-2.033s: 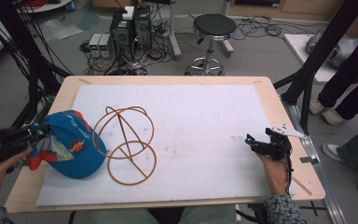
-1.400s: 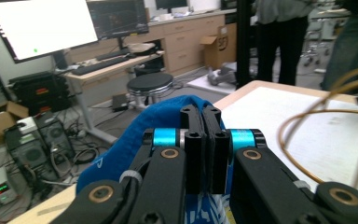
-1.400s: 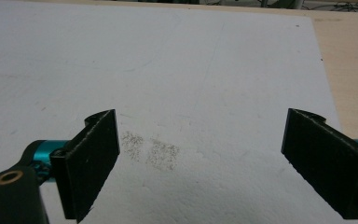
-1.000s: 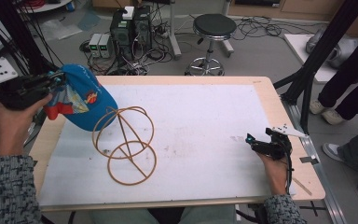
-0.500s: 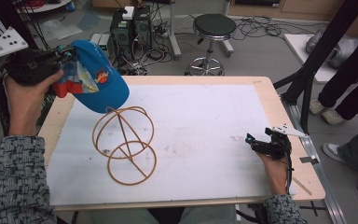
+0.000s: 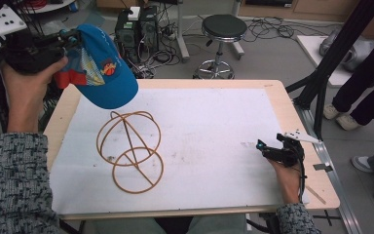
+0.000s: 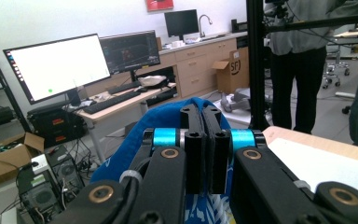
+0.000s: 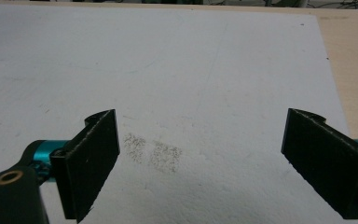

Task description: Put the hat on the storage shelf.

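The left tool (image 6: pixel 70 35) is clamped tight on the edge of the blue cap (image 6: pixel 102 73), holding it in the air above the counter's (image 6: pixel 272 87) far left corner; in the left gripper view its jaws meet with blue fabric pinched between them. Below the cap, on the white mat (image 6: pixel 214 126) toward the left edge, stands the wire cap stand (image 6: pixel 129 148), apart from the cap. Near the right edge, the right tool (image 6: pixel 262 146) rests low over the mat, jaws spread wide and holding nothing.

high: overhead, forward-down | tool cams: close (right shares white mat (image 8: pixel 177 70))
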{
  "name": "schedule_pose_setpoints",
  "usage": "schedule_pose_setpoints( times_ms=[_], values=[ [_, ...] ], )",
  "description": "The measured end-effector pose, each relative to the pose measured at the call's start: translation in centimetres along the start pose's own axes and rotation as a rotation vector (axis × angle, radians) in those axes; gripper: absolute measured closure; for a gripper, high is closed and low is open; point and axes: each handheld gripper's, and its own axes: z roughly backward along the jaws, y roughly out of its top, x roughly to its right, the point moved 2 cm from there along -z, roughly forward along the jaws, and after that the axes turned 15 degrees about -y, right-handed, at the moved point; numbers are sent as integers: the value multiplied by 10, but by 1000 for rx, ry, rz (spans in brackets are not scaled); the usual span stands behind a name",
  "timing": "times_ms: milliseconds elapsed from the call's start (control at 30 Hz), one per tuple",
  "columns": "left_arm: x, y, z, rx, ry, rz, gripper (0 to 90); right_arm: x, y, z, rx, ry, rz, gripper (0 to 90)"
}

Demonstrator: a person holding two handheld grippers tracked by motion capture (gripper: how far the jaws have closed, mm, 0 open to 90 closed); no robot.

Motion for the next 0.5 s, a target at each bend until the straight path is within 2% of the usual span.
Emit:
schedule_pose_setpoints(
  times_ms=[300,500],
  values=[
    [16,29,-1,27,-34,-2,880,0,0,0,-4,6,-3,103],
    [22,40,0,43,-60,15,880,0,0,-1,-4,8,1,103]
  ],
)
